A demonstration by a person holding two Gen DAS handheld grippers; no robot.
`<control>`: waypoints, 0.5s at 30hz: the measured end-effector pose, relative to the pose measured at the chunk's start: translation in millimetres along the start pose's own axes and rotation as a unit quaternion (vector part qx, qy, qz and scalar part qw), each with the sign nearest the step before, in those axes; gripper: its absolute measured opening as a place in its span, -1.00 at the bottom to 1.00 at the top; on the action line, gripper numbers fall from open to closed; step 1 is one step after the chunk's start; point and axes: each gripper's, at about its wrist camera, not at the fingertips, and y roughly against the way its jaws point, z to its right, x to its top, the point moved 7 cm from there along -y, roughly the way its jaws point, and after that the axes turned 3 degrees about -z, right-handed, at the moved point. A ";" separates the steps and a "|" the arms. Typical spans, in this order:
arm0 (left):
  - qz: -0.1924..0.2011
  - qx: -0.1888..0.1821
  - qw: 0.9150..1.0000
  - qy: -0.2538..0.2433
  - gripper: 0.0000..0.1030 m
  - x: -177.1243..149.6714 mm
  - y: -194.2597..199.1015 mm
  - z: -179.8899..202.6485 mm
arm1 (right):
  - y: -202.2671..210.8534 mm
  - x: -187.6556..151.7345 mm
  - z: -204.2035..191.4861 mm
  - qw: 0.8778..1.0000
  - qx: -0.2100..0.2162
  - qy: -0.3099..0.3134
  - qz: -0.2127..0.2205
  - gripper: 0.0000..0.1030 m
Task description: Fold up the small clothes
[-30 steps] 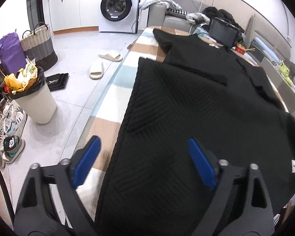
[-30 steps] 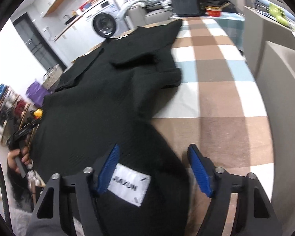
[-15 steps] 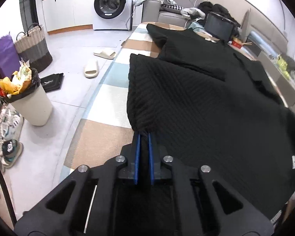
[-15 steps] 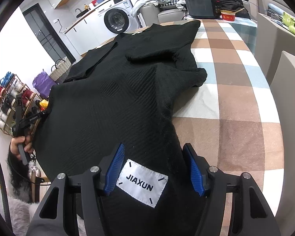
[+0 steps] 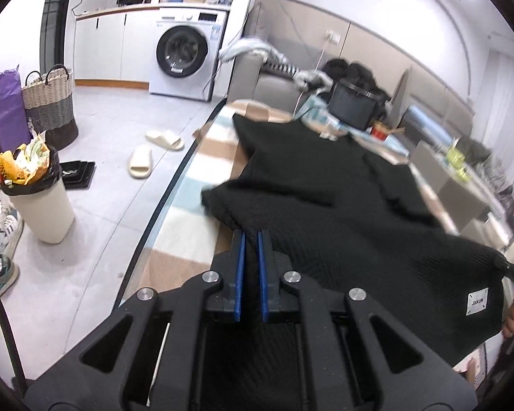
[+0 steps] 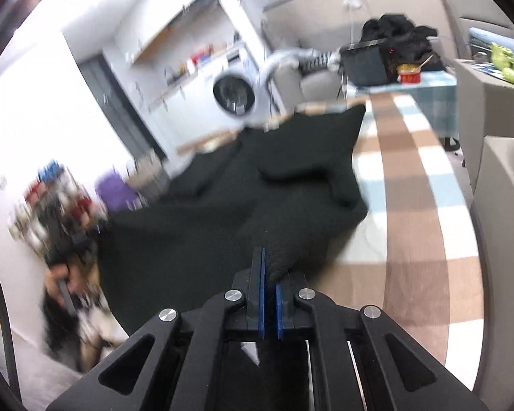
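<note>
Pinching the black sweater point(image 5: 342, 212), both tongs point(image 5: 251, 239) point(image 6: 268, 257) face, seemingly, a dark bin point(image 5: 354, 109) beyond.

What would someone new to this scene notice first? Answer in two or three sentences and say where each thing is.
A large black knitted garment sprawls across the checked tablecloth, filling the middle of both views. The left gripper and right gripper each pinch its near hem, lifting it off the cloth. A white washing machine stands by the far wall, and an overfull bin sits on the floor left of the table.
</note>
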 end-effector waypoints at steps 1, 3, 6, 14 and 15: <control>0.008 -0.004 1.000 0.001 -0.91 3.8 6.2 0.5 | 6.3 5.4 -0.1 1.000 0.011 -0.009 0.021 -0.92; 0.021 -0.005 1.000 0.004 -0.90 10.3 14.2 0.1 | 17.9 14.6 0.7 0.997 0.031 -0.027 0.058 -0.91; 0.034 -0.005 0.999 0.017 -0.91 20.7 22.0 -5.7 | 25.7 27.1 2.5 0.994 0.036 -0.045 0.092 -0.92; 0.044 -0.003 0.998 0.042 -0.90 50.8 4.0 -17.8 | 25.4 53.6 19.3 0.988 0.010 -0.078 0.132 -0.92; 0.043 -0.002 0.998 0.045 -0.90 56.4 -4.5 -18.3 | 22.3 57.7 21.1 0.988 0.005 -0.079 0.131 -0.92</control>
